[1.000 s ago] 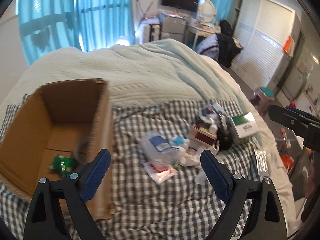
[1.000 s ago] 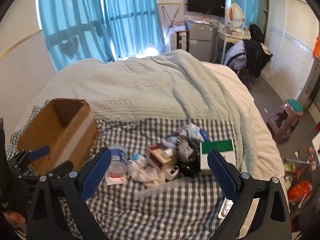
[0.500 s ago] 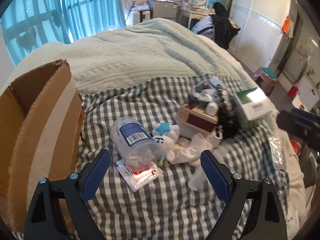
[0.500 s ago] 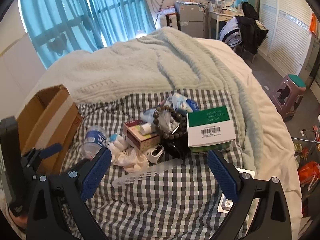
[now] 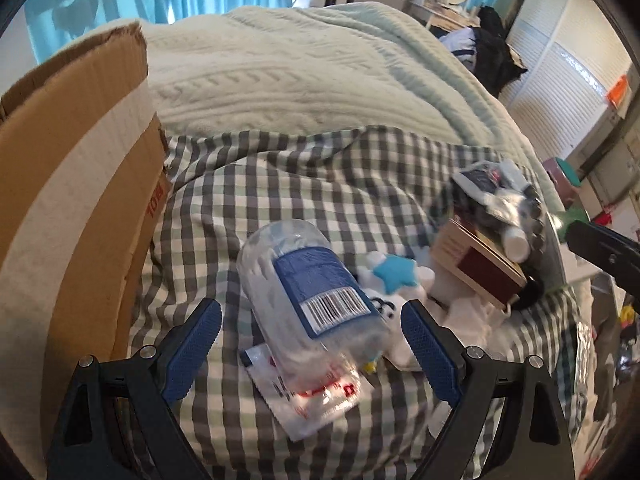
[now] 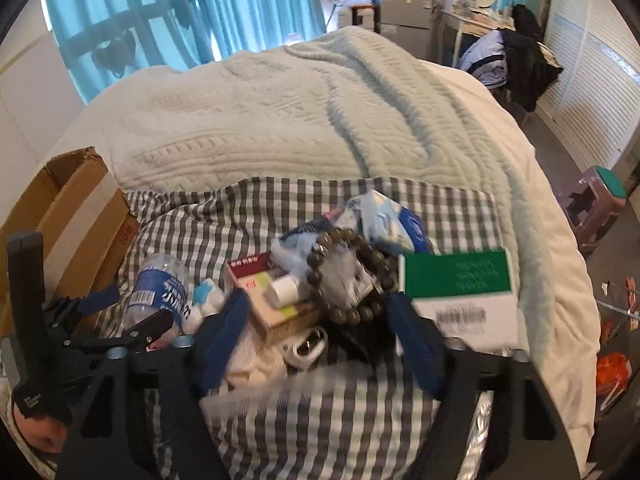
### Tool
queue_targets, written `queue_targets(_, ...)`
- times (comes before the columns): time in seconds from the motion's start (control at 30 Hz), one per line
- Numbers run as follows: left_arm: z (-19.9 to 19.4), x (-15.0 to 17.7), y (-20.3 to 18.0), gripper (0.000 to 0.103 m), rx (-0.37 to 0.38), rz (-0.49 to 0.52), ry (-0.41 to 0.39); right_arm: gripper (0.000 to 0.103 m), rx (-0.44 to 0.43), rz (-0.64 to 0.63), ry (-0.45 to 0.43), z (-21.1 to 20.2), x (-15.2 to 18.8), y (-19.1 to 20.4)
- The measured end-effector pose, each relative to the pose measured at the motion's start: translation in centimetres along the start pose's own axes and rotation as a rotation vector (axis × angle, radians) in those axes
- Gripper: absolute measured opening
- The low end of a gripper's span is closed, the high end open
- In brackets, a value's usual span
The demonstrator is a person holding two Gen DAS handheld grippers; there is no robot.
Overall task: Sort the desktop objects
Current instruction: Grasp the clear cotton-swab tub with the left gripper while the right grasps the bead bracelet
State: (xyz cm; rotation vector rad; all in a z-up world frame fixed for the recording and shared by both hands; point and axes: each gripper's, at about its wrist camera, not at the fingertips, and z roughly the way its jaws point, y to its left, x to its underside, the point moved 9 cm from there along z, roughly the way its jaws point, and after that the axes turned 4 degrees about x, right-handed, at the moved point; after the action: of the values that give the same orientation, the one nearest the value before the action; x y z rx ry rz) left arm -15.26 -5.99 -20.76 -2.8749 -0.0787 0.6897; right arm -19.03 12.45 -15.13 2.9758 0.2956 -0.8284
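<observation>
Your left gripper (image 5: 310, 344) hangs spread around the plastic bottle (image 5: 312, 304) at frame centre, pads clear, straddling it for a side pinch. Your right gripper (image 6: 316, 340) is closing over the clutter, pinching nothing. The cardboard box (image 5: 68, 200) waits at left.

Black hand-held gripper (image 5: 311, 322) frames, blue ribbed pads, silver screws.
</observation>
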Motion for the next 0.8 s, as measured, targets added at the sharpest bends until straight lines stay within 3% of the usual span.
queue_targets(0.13, 0.9, -0.3, 0.6, 0.094, 0.003, -0.02, 0.003, 0.048, 0.01, -0.035, 0.021, 1.7, -0.6, 0.8)
queue_targets(0.3, 2.6, -0.3, 0.8, 0.094, 0.002, -0.037, 0.034, 0.044, 0.029, -0.042, 0.057, 3.7, -0.4, 0.7)
queue_targets(0.47, 3.2, -0.8, 0.7, 0.094, -0.018, 0.022, -0.003, 0.023, 0.043, -0.043, 0.064, 4.0, -0.3, -0.4)
queue_targets(0.57, 3.3, -0.8, 0.6, 0.093, 0.008, 0.033, 0.004, 0.011, 0.033, -0.017, 0.073, 3.6, 0.2, -1.3)
queue_targets(0.8, 3.0, 0.0, 1.1, 0.083, 0.082, -0.02, 0.054, 0.011, 0.018, 0.035, 0.077, 2.3, 1.4, -3.0)
